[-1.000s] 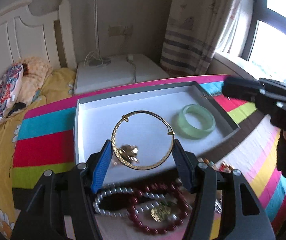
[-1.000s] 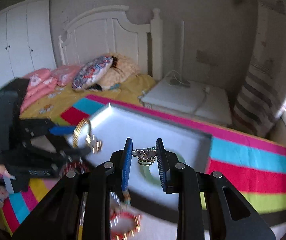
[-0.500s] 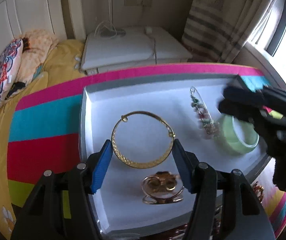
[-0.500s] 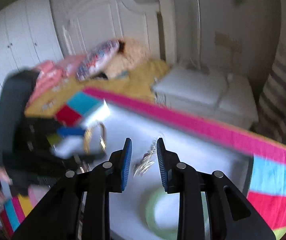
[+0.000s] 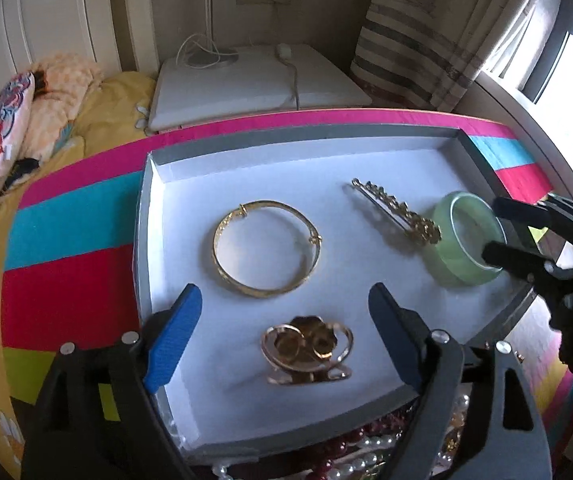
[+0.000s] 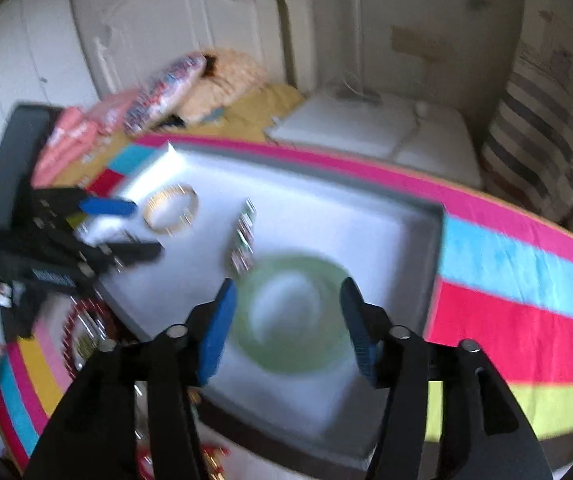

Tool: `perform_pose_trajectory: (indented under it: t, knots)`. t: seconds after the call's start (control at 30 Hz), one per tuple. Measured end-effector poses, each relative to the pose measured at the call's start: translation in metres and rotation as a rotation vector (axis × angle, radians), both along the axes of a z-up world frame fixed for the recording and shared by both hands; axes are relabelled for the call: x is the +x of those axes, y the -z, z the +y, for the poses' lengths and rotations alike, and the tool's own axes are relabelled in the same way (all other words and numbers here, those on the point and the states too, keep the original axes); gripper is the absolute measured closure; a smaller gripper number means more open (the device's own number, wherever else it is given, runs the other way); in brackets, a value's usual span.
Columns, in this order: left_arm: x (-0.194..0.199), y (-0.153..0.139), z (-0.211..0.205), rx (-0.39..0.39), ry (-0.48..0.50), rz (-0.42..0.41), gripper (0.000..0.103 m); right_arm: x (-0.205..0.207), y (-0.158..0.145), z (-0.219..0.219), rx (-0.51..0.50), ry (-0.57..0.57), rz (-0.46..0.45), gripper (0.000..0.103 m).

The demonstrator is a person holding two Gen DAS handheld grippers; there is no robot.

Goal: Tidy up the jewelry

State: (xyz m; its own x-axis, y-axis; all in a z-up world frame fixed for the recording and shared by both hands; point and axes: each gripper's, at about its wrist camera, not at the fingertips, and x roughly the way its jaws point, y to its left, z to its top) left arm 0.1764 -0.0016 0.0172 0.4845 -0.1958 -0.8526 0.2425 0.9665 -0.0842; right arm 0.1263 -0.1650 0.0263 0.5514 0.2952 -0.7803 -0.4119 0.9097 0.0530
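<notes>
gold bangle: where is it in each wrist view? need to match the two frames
Left wrist: gold bangle lies flat at the middle of the white tray.
Right wrist: it is blurred, in the tray's upper-left part.
Shared landmark: green jade bangle, right in the left view, bottom centre in the right view.

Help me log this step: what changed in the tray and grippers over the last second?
The left gripper let go of the gold bangle and the gold brooch; both now lie in the tray. The right gripper released the jewelled hair clip, which lies beside the green bangle. Both jaws are opening, gripping nothing. The green bangle stayed in the tray; the bead strands remain outside.
</notes>
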Motion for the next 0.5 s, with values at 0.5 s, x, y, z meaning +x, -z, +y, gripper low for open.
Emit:
perform_pose_trajectory:
  t: [0.5]
  knots:
    - [-0.114,0.009,-0.015,0.085,-0.091,-0.025,0.01,-0.105,0.009,0.004,0.025,-0.033,-0.009,0.038]
